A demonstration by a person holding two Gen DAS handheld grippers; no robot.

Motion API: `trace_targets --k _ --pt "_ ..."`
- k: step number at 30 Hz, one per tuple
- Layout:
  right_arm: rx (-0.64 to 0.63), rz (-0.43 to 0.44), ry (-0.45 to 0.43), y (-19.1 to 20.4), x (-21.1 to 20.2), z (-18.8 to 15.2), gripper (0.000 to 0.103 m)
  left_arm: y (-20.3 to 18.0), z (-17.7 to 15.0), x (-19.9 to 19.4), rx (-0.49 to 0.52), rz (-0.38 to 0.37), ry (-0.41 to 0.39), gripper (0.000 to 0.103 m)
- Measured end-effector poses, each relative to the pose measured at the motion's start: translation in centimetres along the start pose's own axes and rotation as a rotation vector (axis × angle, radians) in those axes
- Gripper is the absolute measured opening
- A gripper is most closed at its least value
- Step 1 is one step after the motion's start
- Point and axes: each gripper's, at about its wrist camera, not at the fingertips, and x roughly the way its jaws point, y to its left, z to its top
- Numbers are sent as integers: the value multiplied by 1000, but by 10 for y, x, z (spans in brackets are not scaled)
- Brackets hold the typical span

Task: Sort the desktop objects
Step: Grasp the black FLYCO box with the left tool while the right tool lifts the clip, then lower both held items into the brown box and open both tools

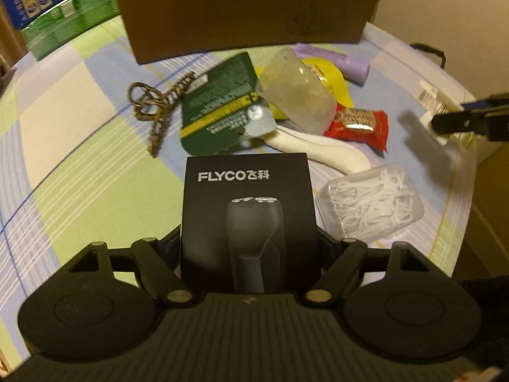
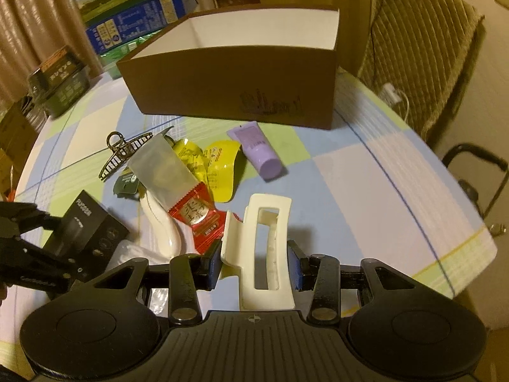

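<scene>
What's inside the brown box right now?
The brown box shows only bare white inner walls; its near wall hides the floor, so contents cannot be seen.

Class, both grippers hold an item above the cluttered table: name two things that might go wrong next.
The white clip sits between the right gripper jaws with a visible gap on one side, so it may slip or twist. The left gripper holds the black box by its lower end only; it may tip onto the floss case.
</scene>
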Motion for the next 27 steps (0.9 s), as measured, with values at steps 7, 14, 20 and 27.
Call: trace_targets --k 7,14,20,27 --pt "-26 17 -13 3 4 25 39 19 20 -28 -77 68 -75 77" --pt "-92 76 -88 7 -2 84 39 35 76 -57 -148 113 -202 77" --pt "-102 116 -160 9 -1 136 39 41 139 -60 -157 124 -282 77" --pt "-109 82 -227 3 15 187 39 46 209 -46 -151 114 -321 77"
